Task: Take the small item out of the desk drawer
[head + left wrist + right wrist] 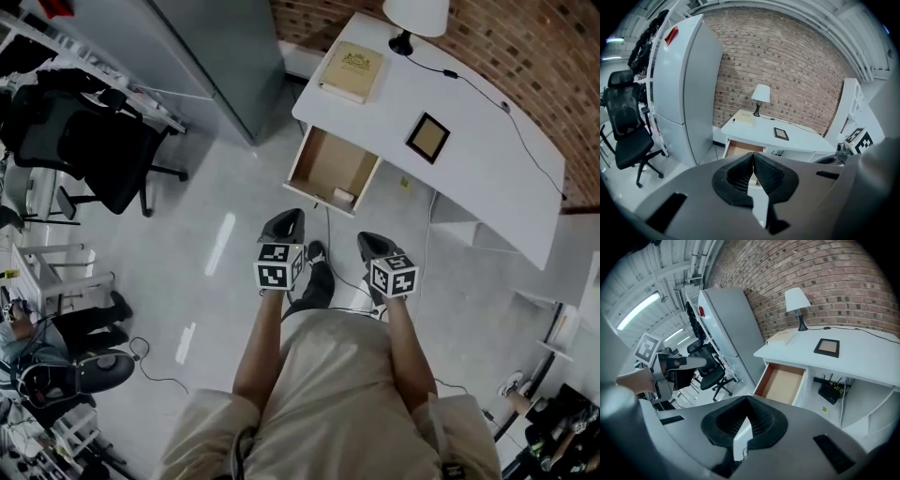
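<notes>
Evenly lit and sharp; wide-angle views bulge, with dark vignetted corners

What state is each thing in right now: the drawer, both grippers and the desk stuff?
Drawer, pulled open.
Small item, lying inside it, untouched.
Left gripper, shut, empty.
Right gripper, shut, empty.
Book, closed, lying flat.
Picture frame, lying flat.
Lamp, upright.

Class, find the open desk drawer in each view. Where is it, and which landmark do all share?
Head view: drawer upper centre, pulled out toward the person.
Left gripper view: drawer centre, under the desktop's left end.
Right gripper view: drawer centre, slightly right.
Shared landmark: white lamp on the desk.
</notes>
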Demonstrator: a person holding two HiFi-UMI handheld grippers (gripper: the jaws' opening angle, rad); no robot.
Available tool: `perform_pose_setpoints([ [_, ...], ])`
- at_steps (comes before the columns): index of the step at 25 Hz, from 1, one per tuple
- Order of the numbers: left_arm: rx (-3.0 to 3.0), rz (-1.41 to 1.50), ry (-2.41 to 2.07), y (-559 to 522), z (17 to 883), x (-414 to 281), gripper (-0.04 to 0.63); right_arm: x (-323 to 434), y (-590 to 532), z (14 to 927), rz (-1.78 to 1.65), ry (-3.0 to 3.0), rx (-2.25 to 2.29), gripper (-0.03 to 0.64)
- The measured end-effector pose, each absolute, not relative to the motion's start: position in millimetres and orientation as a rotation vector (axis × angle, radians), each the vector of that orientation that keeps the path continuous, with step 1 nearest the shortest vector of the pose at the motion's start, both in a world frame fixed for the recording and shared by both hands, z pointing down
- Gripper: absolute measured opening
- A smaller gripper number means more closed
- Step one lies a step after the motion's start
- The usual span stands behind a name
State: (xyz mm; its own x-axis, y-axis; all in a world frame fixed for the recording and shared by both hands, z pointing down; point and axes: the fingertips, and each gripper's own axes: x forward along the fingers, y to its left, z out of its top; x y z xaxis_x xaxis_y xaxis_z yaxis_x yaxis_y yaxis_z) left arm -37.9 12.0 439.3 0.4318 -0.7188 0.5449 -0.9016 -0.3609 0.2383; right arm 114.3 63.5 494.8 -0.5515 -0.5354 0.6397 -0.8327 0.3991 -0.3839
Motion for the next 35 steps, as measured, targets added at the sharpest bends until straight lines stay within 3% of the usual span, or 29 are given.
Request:
perform_pose_setpoints([
  [15,2.136,0.457,-1.409,-16,464,-96,0.017,81,-32,504,0.794,-2.3,1.085,0.023],
  [35,2.099,0.512,-1.339,-53,555,-29,0.017,88,-112,629,0.693,-2.239,0.786,0.025],
])
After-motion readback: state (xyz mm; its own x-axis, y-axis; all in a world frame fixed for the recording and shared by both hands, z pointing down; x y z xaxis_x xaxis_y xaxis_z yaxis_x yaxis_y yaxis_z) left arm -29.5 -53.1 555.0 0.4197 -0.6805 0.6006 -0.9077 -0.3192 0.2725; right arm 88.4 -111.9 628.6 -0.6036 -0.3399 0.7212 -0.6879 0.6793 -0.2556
